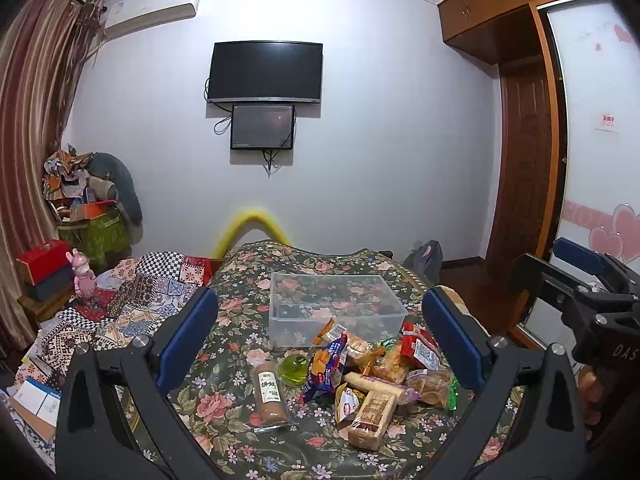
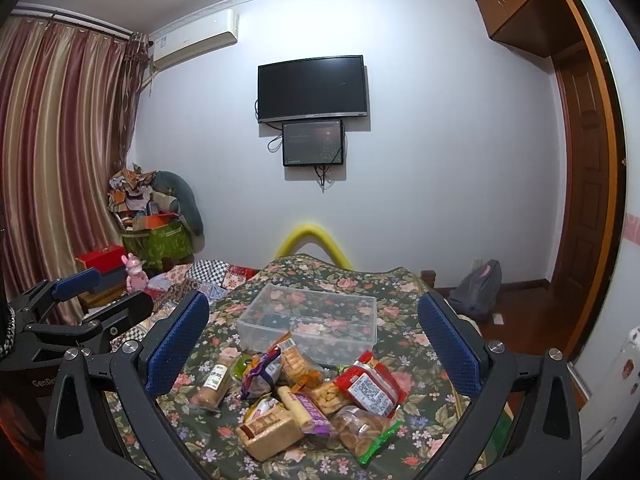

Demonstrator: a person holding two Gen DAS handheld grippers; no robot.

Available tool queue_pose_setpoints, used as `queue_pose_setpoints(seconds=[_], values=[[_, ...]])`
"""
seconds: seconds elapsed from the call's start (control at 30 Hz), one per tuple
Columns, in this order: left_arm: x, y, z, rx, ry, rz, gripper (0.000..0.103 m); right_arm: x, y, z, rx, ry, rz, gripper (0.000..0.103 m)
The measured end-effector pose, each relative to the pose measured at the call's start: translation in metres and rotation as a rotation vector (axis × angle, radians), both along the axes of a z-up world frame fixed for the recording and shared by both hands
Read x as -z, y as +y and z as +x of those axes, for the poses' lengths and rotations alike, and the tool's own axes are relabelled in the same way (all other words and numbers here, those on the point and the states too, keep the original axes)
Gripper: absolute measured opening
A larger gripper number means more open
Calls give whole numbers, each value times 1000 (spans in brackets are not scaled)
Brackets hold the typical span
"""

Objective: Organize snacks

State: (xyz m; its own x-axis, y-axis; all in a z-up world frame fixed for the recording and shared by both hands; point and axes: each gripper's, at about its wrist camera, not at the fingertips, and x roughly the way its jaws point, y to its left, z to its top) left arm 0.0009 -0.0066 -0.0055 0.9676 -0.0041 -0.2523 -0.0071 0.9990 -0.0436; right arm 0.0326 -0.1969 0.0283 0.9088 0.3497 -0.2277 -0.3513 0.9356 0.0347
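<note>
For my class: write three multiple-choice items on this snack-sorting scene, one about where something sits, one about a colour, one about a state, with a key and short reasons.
1. Where does the clear plastic bin stand relative to the snack pile?
A. Beyond the pile, further from the cameras
B. On top of the pile
C. On the floor

2. What colour is the small round jelly cup beside the brown biscuit tube?
A. Blue
B. Green
C. White

3. What is the state of the left gripper and right gripper?
A. Both shut on snacks
B. One holds the bin
C. Both open, holding nothing

Key: 1 A, the bin sits on the floral cloth past the snacks. 2 B, its top looks bright green. 3 C, both views show the jaws spread wide with no snack between them.
</note>
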Motion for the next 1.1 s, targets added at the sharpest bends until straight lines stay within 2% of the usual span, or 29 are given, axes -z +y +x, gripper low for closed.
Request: queue_pose_setpoints(seconds=[1.1], values=[[0, -3, -2, 1, -16, 20, 103, 7, -2, 0, 4, 3, 8, 103]])
